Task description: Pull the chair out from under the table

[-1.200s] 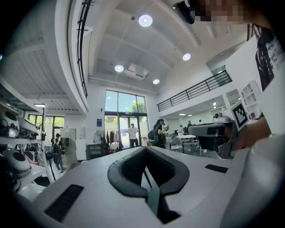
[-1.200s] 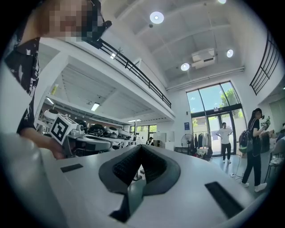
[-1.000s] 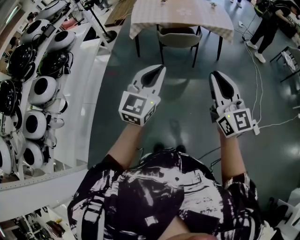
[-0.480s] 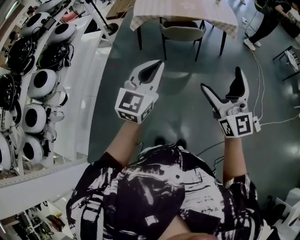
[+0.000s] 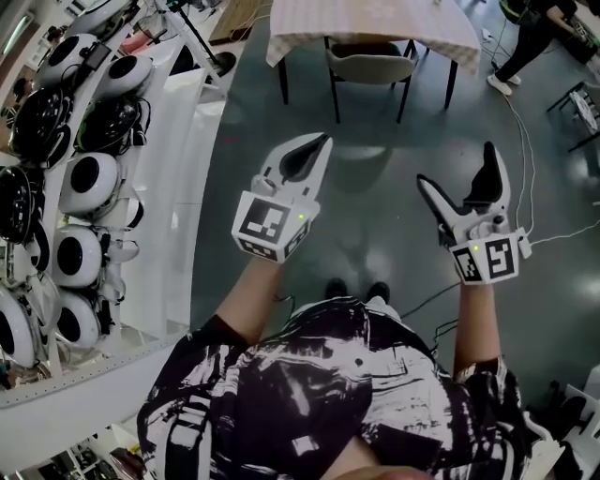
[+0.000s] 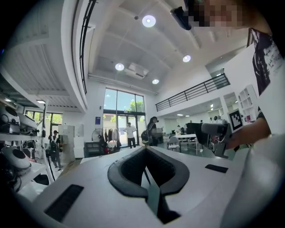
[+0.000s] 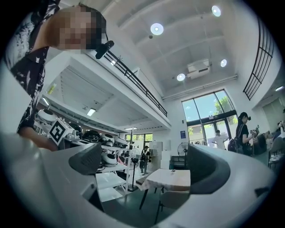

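Observation:
A grey chair [image 5: 370, 66] is tucked under a table with a pale checked cloth [image 5: 370, 21] at the top of the head view, well ahead of both grippers. My left gripper [image 5: 317, 142] is held out level over the dark floor with its jaws shut and nothing in them. My right gripper [image 5: 457, 171] is beside it, its jaws spread wide and empty. In the right gripper view the table [image 7: 168, 177] and the chair [image 7: 174, 200] show far off between the open pads [image 7: 87, 158]. In the left gripper view the shut left gripper [image 6: 145, 148] points into the hall.
White shelves with round black and white devices [image 5: 80, 178] run along the left. A stand with a round base [image 5: 217, 61] is left of the table. Cables [image 5: 525, 187] trail over the floor on the right. A person [image 5: 525, 37] stands at the top right.
The right gripper's jaws have gone from shut to wide open. Both grippers have shifted a little over the floor, and the holder's feet now show below them.

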Motion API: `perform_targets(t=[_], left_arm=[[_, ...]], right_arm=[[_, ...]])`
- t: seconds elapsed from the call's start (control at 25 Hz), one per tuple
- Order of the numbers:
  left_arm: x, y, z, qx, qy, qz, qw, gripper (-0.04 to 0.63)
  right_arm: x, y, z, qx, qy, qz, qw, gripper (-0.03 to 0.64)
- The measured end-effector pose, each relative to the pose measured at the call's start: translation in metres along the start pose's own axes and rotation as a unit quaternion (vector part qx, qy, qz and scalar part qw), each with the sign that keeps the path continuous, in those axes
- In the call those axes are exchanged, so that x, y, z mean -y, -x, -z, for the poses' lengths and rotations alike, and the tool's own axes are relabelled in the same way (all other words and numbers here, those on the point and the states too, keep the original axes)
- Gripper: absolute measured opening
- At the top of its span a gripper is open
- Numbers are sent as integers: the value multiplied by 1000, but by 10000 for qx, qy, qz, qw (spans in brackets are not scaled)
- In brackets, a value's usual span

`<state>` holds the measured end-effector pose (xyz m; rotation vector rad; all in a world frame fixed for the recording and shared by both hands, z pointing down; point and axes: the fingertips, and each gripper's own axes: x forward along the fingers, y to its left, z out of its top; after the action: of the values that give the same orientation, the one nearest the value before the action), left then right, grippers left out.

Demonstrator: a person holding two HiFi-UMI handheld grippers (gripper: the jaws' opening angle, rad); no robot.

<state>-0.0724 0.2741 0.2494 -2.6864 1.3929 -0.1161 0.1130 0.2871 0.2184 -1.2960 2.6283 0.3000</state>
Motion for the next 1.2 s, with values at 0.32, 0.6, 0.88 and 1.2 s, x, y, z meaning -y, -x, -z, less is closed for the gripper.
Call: perform_targets(t=[0.32, 0.6, 0.88, 1.2], left_arm=[[-23, -14, 2, 100, 41, 138, 9998, 2], [-45, -61, 7, 104, -43, 77, 9999, 2], [-74, -149, 1, 78, -167, -185, 9997, 2], [-96, -246, -2, 32, -185, -425, 9989, 2]], right_arm=[[4, -17, 12, -145, 21, 109, 9998, 575], [44, -53, 32, -107, 0, 26, 9999, 575], [124, -103, 62, -78, -133, -213, 9997, 575], [215, -160, 85, -73, -244, -498, 9984, 575]])
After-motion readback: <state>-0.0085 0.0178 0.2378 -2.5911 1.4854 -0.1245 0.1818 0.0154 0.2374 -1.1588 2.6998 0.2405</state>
